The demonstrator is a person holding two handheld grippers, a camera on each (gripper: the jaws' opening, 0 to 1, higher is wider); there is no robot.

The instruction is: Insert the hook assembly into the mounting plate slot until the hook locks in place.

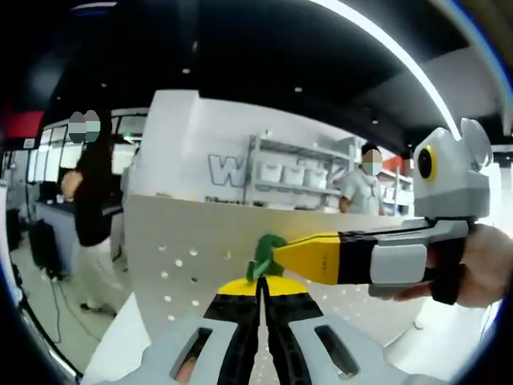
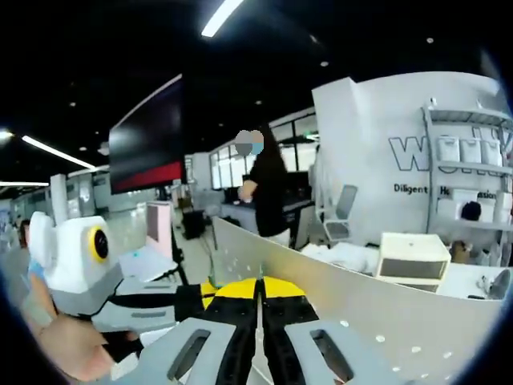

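Up close in left gripper view: left gripper point(image 1: 259, 282) rises from the bottom, yellow tips pressed together, w/ the green hook point(image 1: 264, 255) sticking up right at the tips. Looks pinched there, but can't tell for sure. Right gripper point(image 1: 279, 255) comes in from the right, held by a hand point(image 1: 481, 269), yellow tip touching the same green hook. Can't tell if those jaws are together or apart. Behind both, the pale mounting plate point(image 1: 192, 241) w/ small holes stands like a wall. Far back, a person in black point(image 1: 92, 200) on the left, another person point(image 1: 362, 192) near white shelves point(image 1: 296, 172).

Next, right gripper view: right gripper point(image 2: 258, 285) rises from the bottom, yellow tips together, pushed against the edge of the mounting plate point(image 2: 369, 309). Hook hidden here. Left gripper point(image 2: 188, 301) lies just beside on the left, w/ a hand point(image 2: 68, 349) under it. Past the plate, a white box point(image 2: 413, 258) on a table and the person in black point(image 2: 266, 192).
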